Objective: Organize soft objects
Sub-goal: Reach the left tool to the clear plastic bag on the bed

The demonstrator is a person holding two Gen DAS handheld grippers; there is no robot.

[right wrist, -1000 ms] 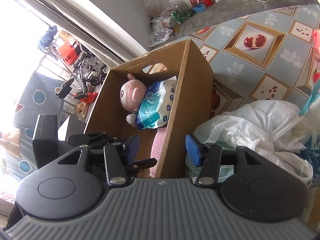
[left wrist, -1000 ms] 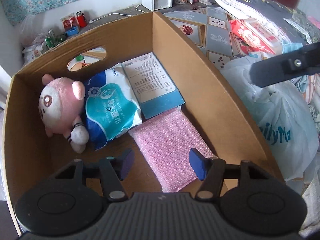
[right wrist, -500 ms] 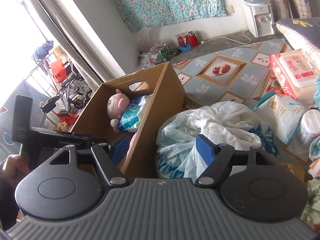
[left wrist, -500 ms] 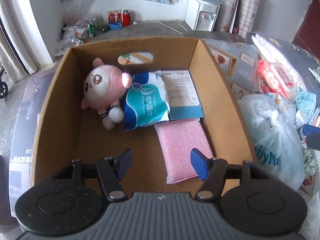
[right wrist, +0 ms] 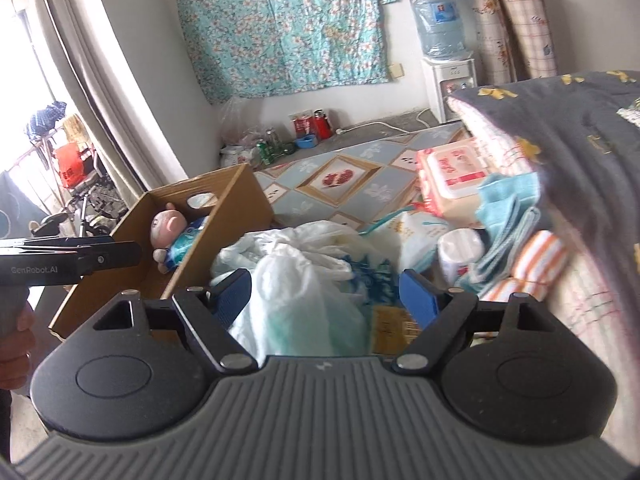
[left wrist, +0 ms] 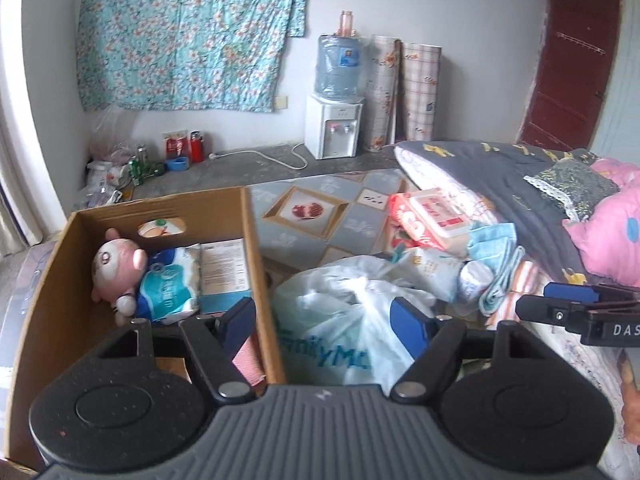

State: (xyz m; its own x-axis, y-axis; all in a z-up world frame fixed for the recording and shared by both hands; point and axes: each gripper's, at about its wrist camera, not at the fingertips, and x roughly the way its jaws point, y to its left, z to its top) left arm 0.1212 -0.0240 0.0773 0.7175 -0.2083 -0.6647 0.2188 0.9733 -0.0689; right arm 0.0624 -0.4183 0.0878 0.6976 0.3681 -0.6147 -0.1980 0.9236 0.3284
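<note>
Soft daylight—perhaps window-side—blurred fisheye edges

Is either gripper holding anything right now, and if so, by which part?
Nothing is held. The left gripper and the right gripper both stand open and empty above the white plastic bag.

Each handheld black plastic tool, the left tool (left wrist: 324, 320) and the right tool (right wrist: 325, 294), has a ribbed grey housing, two round black discs, angular black linkages with silver rivets and blue rubber fingertips (right wrist: 416, 294). White lettering marks the side bars. Bare skin of a hand (right wrist: 16, 344) shows at the edge.
</note>
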